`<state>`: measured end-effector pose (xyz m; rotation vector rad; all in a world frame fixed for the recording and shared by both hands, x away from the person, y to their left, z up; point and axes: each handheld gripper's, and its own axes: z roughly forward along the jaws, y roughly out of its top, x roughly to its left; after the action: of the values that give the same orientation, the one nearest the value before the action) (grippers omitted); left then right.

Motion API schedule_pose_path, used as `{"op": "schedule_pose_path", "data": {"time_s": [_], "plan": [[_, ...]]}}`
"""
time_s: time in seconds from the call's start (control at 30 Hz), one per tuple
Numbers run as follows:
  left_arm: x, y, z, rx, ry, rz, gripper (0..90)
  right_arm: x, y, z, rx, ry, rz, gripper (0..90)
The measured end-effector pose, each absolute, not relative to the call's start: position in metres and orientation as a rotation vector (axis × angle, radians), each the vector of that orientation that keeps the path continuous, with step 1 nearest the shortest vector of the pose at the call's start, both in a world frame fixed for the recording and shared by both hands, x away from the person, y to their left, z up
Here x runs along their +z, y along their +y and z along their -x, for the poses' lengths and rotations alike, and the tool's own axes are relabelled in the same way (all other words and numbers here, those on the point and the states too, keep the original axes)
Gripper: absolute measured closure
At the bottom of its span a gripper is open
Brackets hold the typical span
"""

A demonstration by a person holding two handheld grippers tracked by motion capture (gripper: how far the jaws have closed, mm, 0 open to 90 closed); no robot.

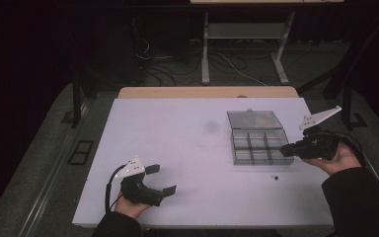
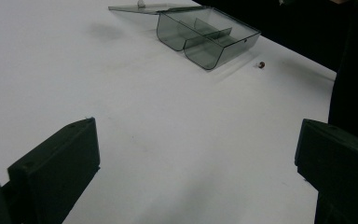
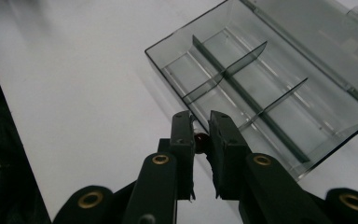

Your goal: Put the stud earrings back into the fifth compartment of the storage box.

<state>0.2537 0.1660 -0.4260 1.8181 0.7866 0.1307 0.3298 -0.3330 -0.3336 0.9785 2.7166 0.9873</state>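
Observation:
A clear grey compartment box (image 1: 261, 161) (image 2: 205, 53) (image 3: 279, 70) lies at the right of the white table (image 1: 177, 143), its lid (image 1: 254, 119) (image 2: 144, 8) (image 3: 326, 28) folded flat behind it. My right gripper (image 1: 284, 149) (image 3: 200, 122) reaches the box's near right corner, shut on a small dark red bead (image 3: 200, 137) just outside the wall. A second small dark bead (image 1: 276, 177) (image 2: 261, 65) rests on the table in front of the box. My left gripper (image 1: 161, 178) (image 2: 196, 154) hovers at the front left, jaws wide open with nothing between them.
The table's far edge is a wooden strip (image 1: 207, 92). Past it are a dark floor with cables and the legs of another desk (image 1: 205, 49). A faint grey smudge (image 1: 210, 127) marks the table left of the box. Dark sleeves come in at the front edge.

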Motion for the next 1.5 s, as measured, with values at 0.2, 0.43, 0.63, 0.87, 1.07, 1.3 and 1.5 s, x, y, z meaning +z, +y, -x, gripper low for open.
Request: {"op": "schedule_pose_path", "data": {"time_s": [0.2,0.43,0.63,0.87,1.07,1.3,1.5], "plan": [[-0.426,0.167,-0.254,0.131,0.787,-1.816,0.0,-0.327,-0.328,-0.340,1.000,2.707,-0.972,79.6],[-0.426,0.167,-0.254,0.131,0.785,-1.816,0.0,-0.324,-0.319,-0.355,0.978,2.717,-0.964,79.7],[-0.426,0.167,-0.254,0.128,0.786,-1.817,0.0,-0.325,-0.313,-0.368,0.952,2.719,-0.972,79.6],[-0.426,0.167,-0.255,0.124,0.784,-1.820,0.0,-0.330,-0.303,-0.380,0.899,2.725,-0.963,79.6],[-0.426,0.166,-0.255,0.121,0.782,-1.819,0.0,-0.339,-0.300,-0.391,0.876,2.717,-0.988,79.6],[-0.426,0.167,-0.255,0.126,0.781,-1.818,0.0,-0.347,-0.296,-0.403,0.892,2.692,-0.990,79.6],[-0.426,0.167,-0.255,0.124,0.777,-1.822,0.0,-0.359,-0.290,-0.412,0.883,2.689,-1.006,79.5]]}}
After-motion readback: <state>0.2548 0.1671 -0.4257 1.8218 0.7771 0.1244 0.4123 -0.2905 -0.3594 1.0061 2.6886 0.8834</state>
